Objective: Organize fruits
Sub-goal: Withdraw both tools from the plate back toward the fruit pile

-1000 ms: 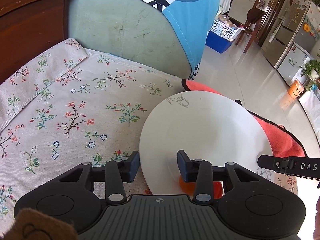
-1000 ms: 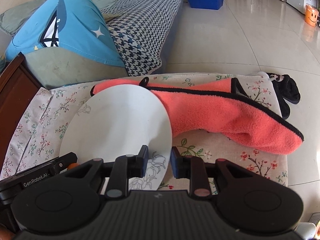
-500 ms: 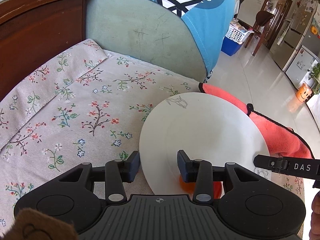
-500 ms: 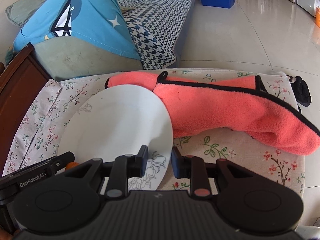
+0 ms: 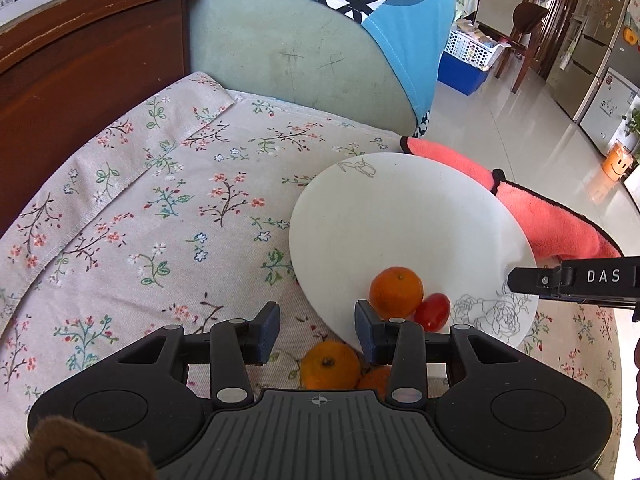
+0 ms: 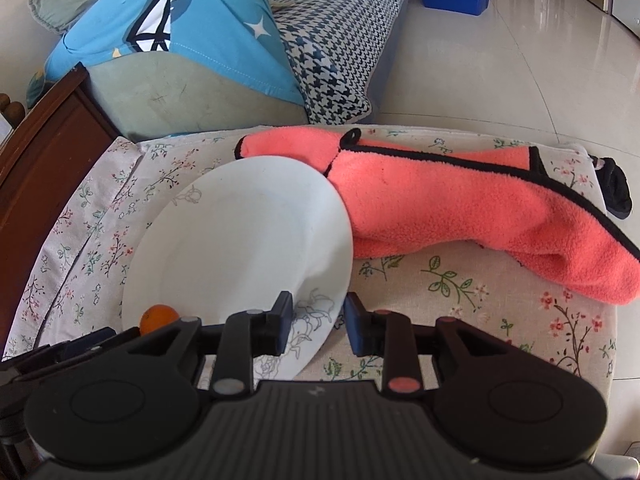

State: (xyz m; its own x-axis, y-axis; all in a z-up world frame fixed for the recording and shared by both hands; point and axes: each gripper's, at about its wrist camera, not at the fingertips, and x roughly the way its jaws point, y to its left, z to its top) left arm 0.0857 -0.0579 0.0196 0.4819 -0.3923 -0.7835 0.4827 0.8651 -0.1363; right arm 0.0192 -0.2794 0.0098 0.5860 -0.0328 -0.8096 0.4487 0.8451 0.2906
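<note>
A white plate point(image 5: 404, 224) lies on the floral cloth. An orange mandarin point(image 5: 396, 291) and a red cherry tomato point(image 5: 432, 312) sit on its near part. Two more mandarins point(image 5: 330, 366) lie on the cloth just off the plate, below my left gripper point(image 5: 316, 330), which is open and empty above them. My right gripper point(image 6: 318, 322) is open and empty, its jaws astride the plate's near rim point(image 6: 316, 320). In the right wrist view one mandarin point(image 6: 158, 316) shows at the plate's left edge.
A coral fleece towel point(image 6: 480, 216) lies beside the plate on the right. A black cloth point(image 6: 616, 192) lies at the table's far right edge. A green cushion with a blue cover point(image 5: 320, 40) and a dark wooden frame point(image 5: 80, 64) stand behind the table.
My left gripper has pulled back and up, so the mandarin and tomato on the plate and the two mandarins on the cloth now show. The right gripper has backed off a little.
</note>
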